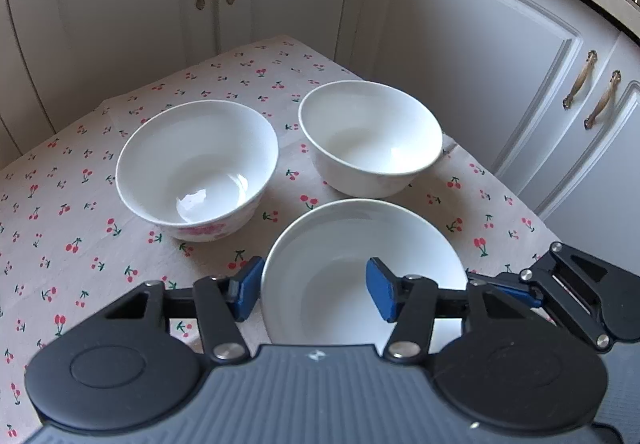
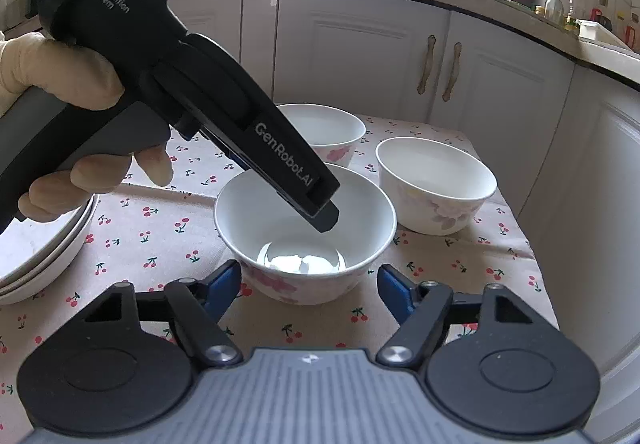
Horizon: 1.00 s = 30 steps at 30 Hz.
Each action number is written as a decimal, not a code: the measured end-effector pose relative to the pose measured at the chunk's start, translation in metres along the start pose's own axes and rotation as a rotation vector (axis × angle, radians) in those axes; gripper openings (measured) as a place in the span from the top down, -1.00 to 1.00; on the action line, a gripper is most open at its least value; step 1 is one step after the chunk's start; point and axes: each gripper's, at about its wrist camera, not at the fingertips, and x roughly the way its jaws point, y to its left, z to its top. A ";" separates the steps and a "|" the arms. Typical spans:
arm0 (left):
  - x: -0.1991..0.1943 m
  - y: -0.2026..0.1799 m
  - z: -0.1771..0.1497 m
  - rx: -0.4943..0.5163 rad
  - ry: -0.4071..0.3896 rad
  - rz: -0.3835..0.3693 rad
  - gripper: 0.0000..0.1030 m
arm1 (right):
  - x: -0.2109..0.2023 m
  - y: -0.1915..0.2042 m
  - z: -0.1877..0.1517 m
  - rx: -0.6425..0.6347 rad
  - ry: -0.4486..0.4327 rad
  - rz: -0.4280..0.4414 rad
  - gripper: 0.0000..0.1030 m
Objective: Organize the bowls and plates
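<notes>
left gripper [image 1: 312,284]: open. its blue pads straddle the left wall of the near bowl [image 1: 364,272]: one pad sits just outside the rim, the other hangs inside the hollow, well off the wall.
left gripper, right wrist view: it slants down from the upper left of the frame, held by a gloved hand [image 2: 60,84], with its tip dipping into the near bowl.
right gripper [image 2: 308,276]: open. one pad stands on each side of the near bowl, just beside its flowered outer wall; i cannot tell whether either pad touches.
near bowl: white inside, pink flowers outside, upright on the tablecloth [image 1: 60,204], low centre in both views.
other bowls: a flowered bowl [image 1: 196,168] centre left and a white bowl [image 1: 370,136] centre right, both upright, apart from each other and behind the near bowl.
plates [image 2: 40,256]: a white stack at the left edge of the right wrist view, partly cut off.
tablecloth: pale with small red cherries.
background: white cabinets [image 1: 120,4] with curved handles.
</notes>
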 end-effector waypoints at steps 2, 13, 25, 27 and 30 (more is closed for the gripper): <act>0.001 0.000 0.001 0.005 0.002 -0.001 -0.03 | 0.001 -0.001 0.000 0.003 -0.001 0.007 -0.51; 0.003 -0.002 0.003 0.021 0.010 0.005 -0.02 | 0.000 0.000 0.001 0.004 -0.013 0.013 -0.51; -0.022 -0.015 -0.008 0.023 -0.021 0.012 -0.02 | -0.025 0.001 0.003 0.012 -0.020 0.035 -0.50; -0.030 -0.020 -0.014 0.026 -0.025 0.016 -0.02 | -0.033 0.003 0.002 0.010 -0.021 0.044 -0.51; -0.040 -0.025 -0.026 0.021 -0.023 0.023 -0.02 | -0.045 0.006 -0.001 -0.002 -0.019 0.069 -0.51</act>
